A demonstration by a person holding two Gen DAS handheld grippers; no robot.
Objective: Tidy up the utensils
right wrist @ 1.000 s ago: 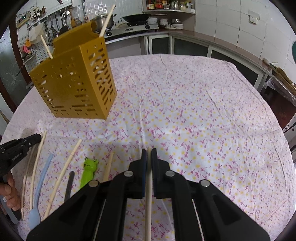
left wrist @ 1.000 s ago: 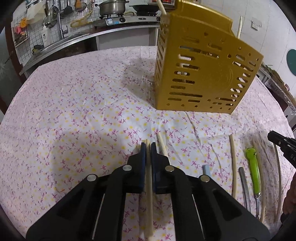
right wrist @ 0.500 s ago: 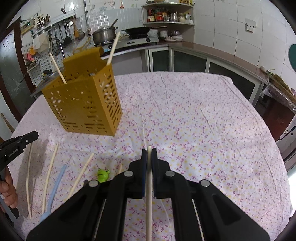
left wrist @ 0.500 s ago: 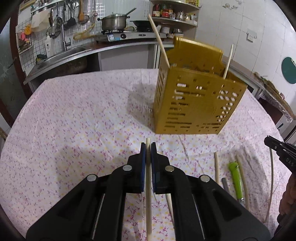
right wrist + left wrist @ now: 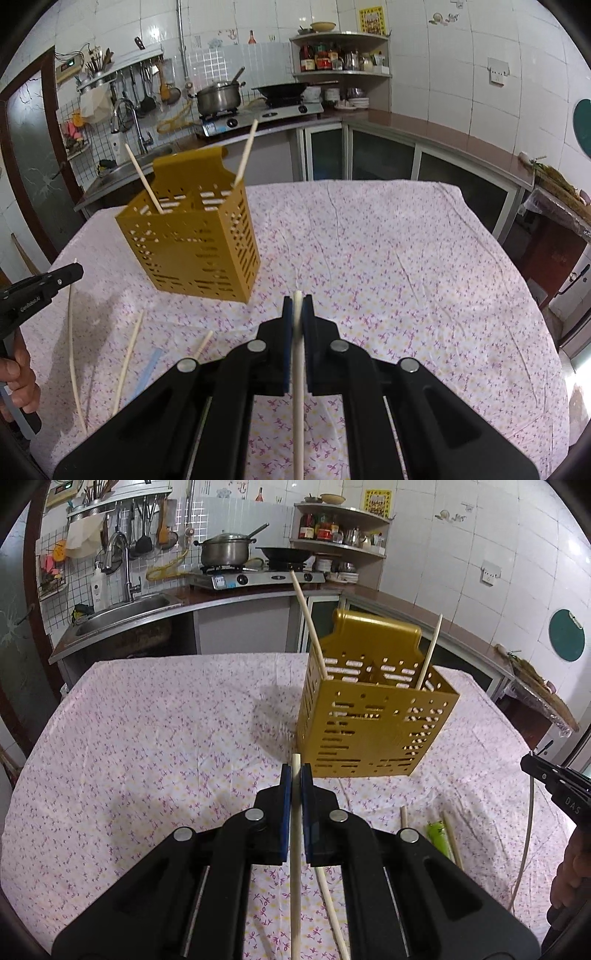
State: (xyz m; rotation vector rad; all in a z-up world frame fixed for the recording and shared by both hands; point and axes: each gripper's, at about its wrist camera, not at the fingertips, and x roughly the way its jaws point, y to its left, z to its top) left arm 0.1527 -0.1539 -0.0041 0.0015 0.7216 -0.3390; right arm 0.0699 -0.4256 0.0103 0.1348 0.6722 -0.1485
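Left gripper [image 5: 295, 771] clamped on a chopstick [image 5: 294, 867], long axis 6-to-12, tip toward the gold holder [image 5: 373, 734]. Right gripper [image 5: 297, 299] likewise clamped on its chopstick [image 5: 298, 387].

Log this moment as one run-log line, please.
left gripper: shut on chopstick | right gripper: shut on chopstick | gold utensil holder: two chopsticks inside

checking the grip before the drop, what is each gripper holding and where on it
Each is shut on a chopstick near one end: the left gripper on one chopstick, the right gripper on another chopstick.
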